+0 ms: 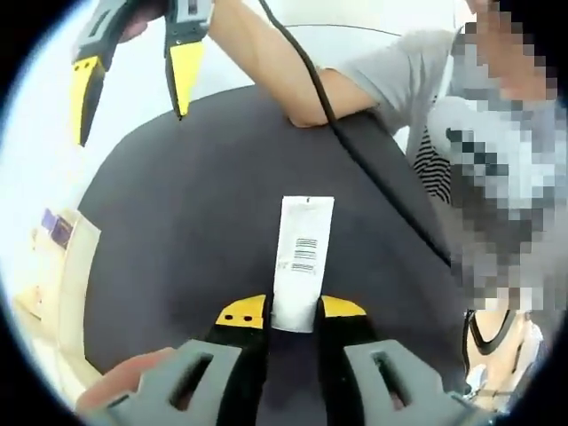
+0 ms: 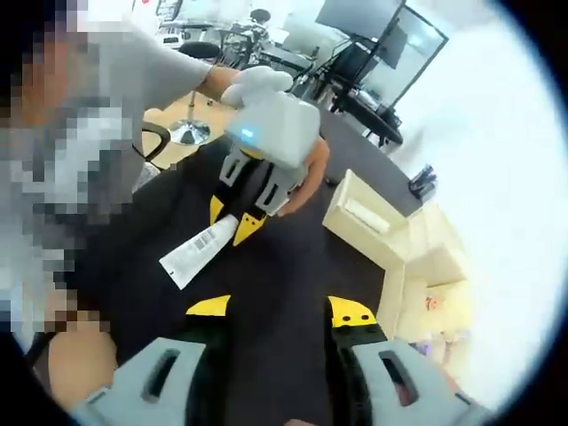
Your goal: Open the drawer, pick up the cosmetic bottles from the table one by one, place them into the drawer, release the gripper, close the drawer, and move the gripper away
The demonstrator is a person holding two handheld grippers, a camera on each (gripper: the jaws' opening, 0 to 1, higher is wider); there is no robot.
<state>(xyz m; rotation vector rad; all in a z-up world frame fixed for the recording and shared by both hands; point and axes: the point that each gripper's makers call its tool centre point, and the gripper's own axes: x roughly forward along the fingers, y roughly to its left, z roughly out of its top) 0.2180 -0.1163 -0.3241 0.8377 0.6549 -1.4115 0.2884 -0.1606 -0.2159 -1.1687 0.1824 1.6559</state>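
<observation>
One flat white cosmetic tube point(image 1: 303, 263), printed with a black barcode and small text too fine to read, is clamped at its end between the yellow-tipped jaws of the left gripper point(image 1: 292, 312) above the dark round table point(image 1: 186, 240). The right gripper point(image 2: 280, 311) hangs spread wide with nothing between its jaws. One pale wooden drawer unit point(image 2: 377, 226) stands at the table's edge, its drawer pulled open.

An office is indicated. Beyond the black table point(image 2: 293, 266), dark monitors point(image 2: 373, 40) on desks and a swivel chair base point(image 2: 188, 133) on a pale floor are seen. A light wooden drawer unit point(image 2: 390, 240) is set on the table.
</observation>
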